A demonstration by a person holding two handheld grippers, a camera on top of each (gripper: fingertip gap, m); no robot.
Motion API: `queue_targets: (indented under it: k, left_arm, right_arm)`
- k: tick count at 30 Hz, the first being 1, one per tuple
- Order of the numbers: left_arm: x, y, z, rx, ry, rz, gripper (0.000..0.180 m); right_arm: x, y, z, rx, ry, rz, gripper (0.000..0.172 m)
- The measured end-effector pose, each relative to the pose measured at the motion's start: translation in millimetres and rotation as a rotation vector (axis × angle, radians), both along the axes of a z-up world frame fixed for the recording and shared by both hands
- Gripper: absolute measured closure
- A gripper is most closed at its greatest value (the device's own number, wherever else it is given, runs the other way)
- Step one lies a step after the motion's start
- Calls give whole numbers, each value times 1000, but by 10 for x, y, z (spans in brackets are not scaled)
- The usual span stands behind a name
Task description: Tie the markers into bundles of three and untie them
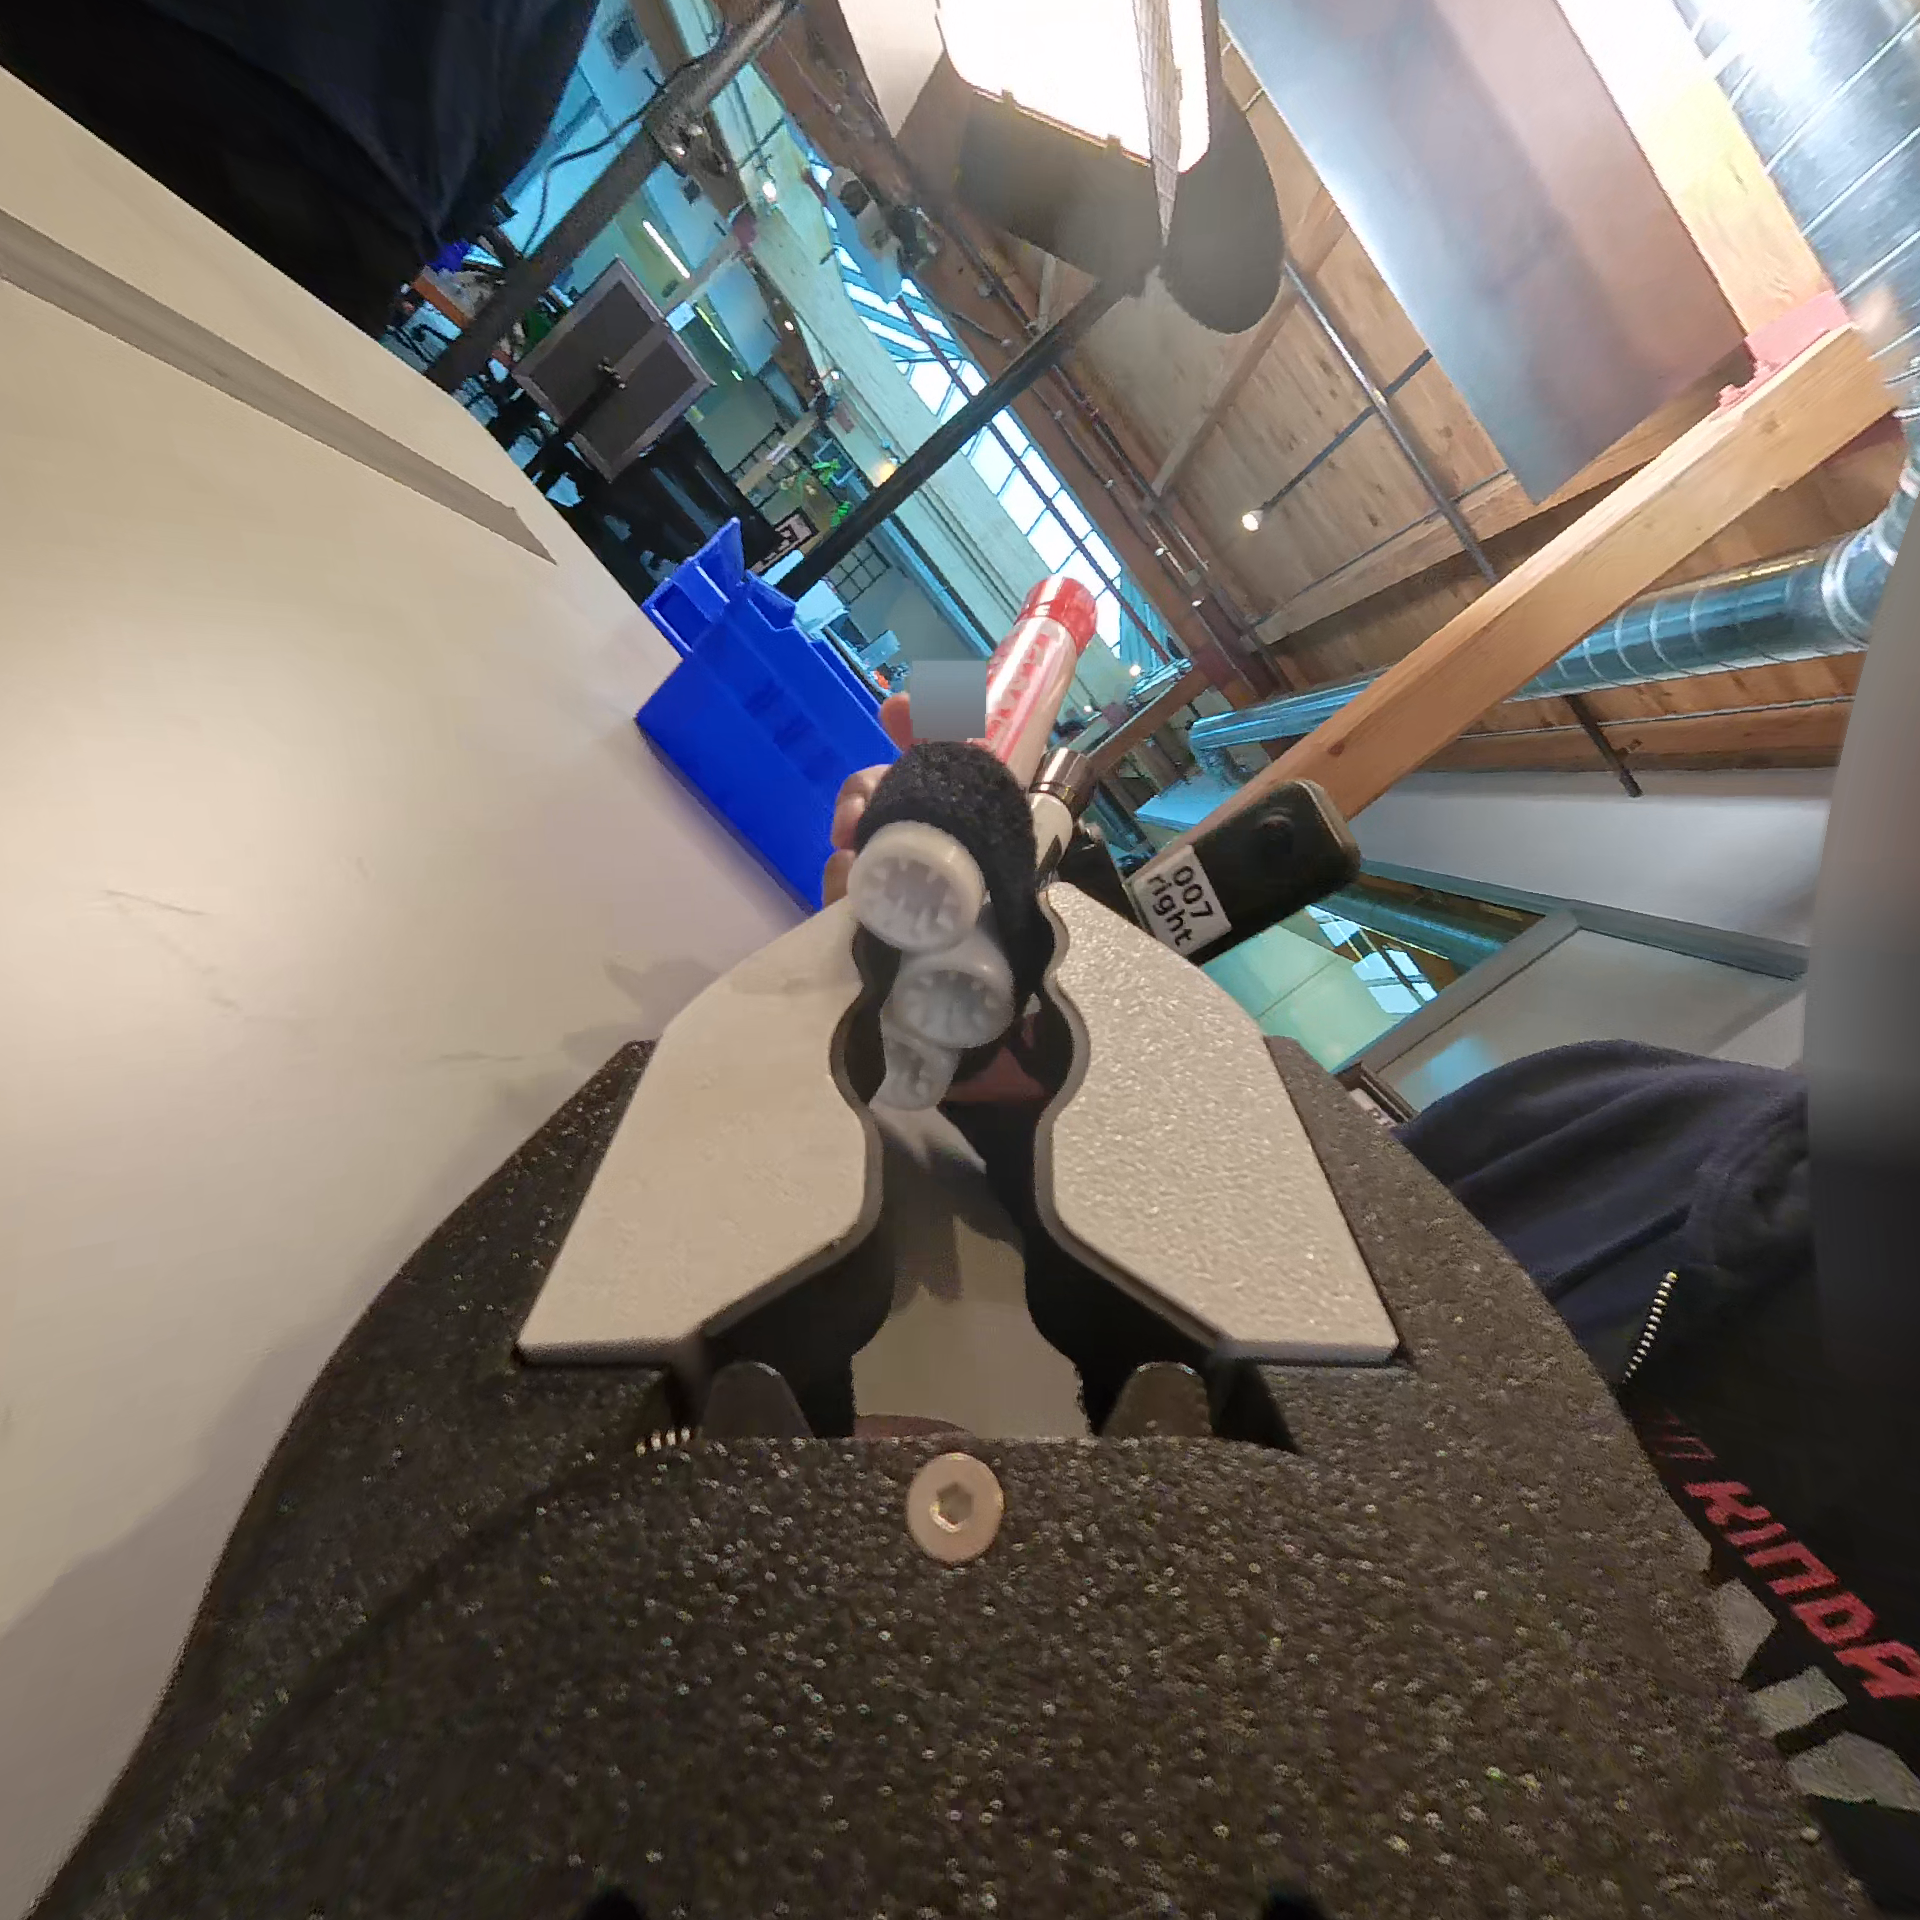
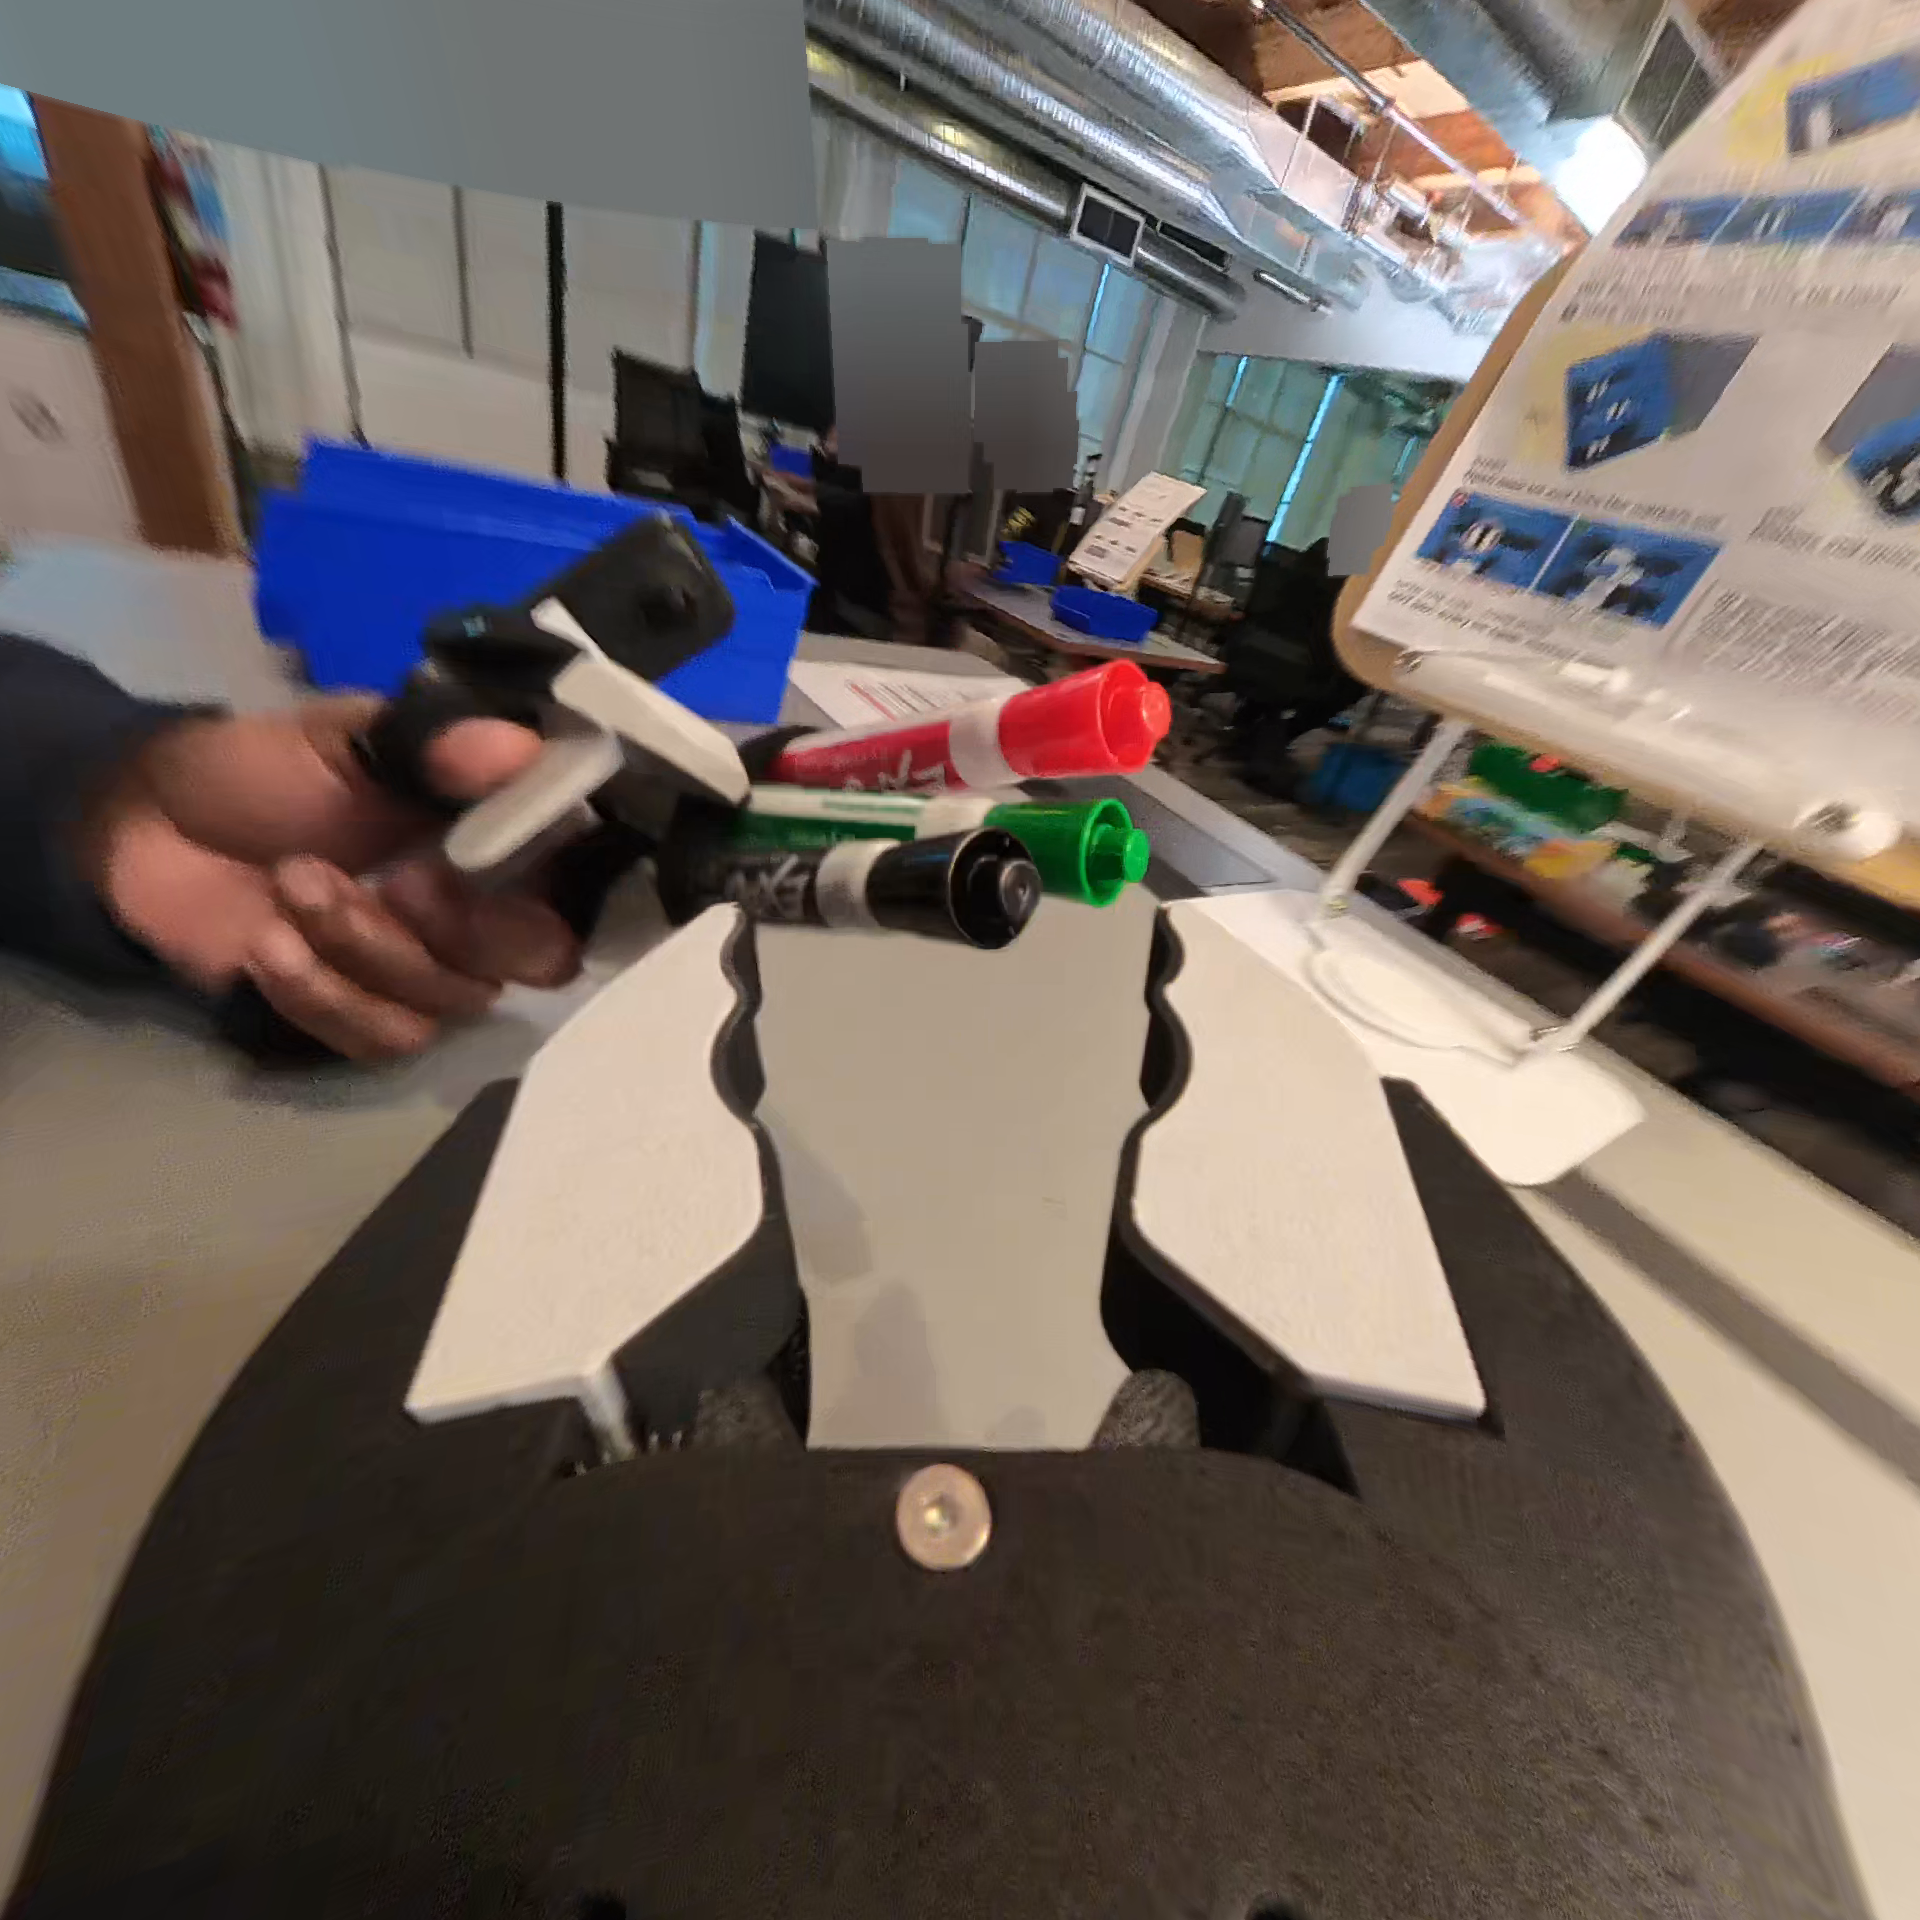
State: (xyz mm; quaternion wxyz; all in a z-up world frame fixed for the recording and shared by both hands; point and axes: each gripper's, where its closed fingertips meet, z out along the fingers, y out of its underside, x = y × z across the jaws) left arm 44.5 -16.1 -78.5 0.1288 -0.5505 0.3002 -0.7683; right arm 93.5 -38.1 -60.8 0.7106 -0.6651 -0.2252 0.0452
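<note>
Both wrist views are bright and evenly lit. In the left wrist view a softbox lamp (image 1: 1049, 73) overhead burns out to pure white, and daylight comes through the windows (image 1: 1039, 499) behind. Wide-angle distortion bends the table edge (image 1: 582, 582) and ceiling beams. The right wrist view shows motion blur on the hand (image 2: 301, 862) and the instruction sheet (image 2: 1683, 416); shadows are soft
</note>
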Motion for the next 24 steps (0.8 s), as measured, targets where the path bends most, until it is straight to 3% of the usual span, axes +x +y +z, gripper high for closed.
queue_targets:
  k: [3, 7, 11, 18, 21, 24]
  left_arm:
    - [-8, 37, -38, 38, 35, 16, 155]
    - [3, 0, -68, 168, 65, 36, 155]
    - [1, -106, -56, 516, 60, 97, 155]
    - [-100, -208, 32, 1195, -87, 264, 155]
    - [-163, -284, 32, 1374, -166, 275, 156]
    - [-196, -362, 48, 1414, -212, 261, 156]
  right_arm:
    - [59, -15, -17, 8, -139, -46, 93]
    - [56, -5, -21, -19, -126, -62, 89]
    - [7, -40, -35, -46, -67, -11, 87]
    - [-96, -198, -118, -177, 89, 195, 88]
    - [-111, -233, -178, -253, 130, 247, 88]
    - [-98, -232, -253, -310, 135, 256, 89]
